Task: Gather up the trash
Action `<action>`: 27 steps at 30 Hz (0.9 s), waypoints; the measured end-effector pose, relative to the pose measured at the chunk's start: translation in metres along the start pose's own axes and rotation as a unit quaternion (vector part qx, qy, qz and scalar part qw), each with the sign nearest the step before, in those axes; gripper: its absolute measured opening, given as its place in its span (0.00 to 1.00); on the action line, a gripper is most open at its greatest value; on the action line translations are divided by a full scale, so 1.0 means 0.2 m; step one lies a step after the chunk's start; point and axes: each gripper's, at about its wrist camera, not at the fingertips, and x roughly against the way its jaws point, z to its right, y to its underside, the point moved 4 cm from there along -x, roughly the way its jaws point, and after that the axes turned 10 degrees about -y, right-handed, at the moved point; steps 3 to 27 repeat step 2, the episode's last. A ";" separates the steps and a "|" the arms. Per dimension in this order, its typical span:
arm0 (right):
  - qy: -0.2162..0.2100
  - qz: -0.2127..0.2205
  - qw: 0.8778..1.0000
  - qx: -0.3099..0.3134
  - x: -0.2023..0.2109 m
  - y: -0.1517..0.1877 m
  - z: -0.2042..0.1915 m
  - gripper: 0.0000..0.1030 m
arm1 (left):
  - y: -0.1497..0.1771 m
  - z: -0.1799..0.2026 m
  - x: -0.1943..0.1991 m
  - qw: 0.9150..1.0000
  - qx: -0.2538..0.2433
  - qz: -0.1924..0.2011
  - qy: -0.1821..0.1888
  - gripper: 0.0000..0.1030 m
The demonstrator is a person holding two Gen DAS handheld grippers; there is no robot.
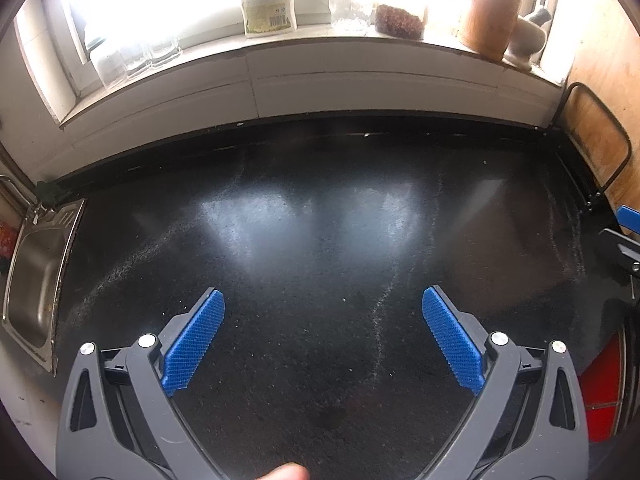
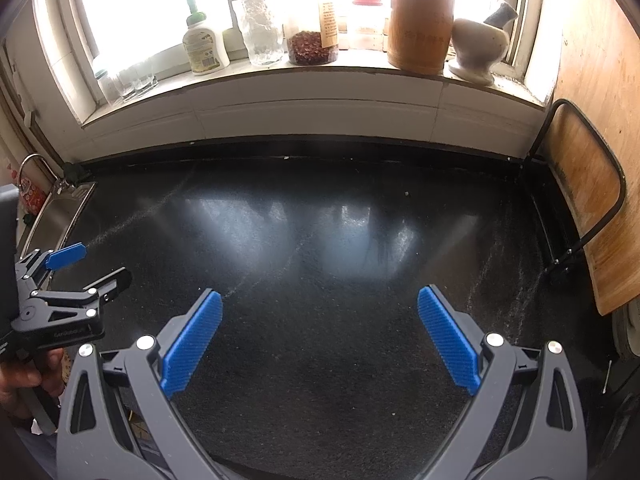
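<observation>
Both your grippers hang spread and holding nothing over the dark counter (image 1: 320, 240).

Your left gripper (image 1: 323, 304) and right gripper (image 2: 320, 306) face the windowsill; sink (image 1: 36, 276) at the left edge, wooden board (image 2: 588, 208) at the right. Only crumbs (image 2: 406, 193) show as trash.

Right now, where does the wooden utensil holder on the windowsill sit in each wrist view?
Left wrist view: the wooden utensil holder stands at the upper right on the windowsill, left of the white mortar.
Right wrist view: the holder stands right of centre at the top, larger, again left of the mortar.
Shared landmark: the jar of reddish-brown contents, left of the holder in both.
</observation>
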 end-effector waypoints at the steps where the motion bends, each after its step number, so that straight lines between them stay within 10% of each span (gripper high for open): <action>1: -0.002 0.005 1.000 0.001 -0.01 0.01 0.02 0.92 | 0.00 0.00 -0.03 1.000 0.001 0.001 -0.003 0.94; 27: 0.000 0.008 1.000 0.002 -0.03 0.01 0.05 0.93 | 0.01 -0.01 -0.06 1.000 0.002 0.002 -0.004 0.94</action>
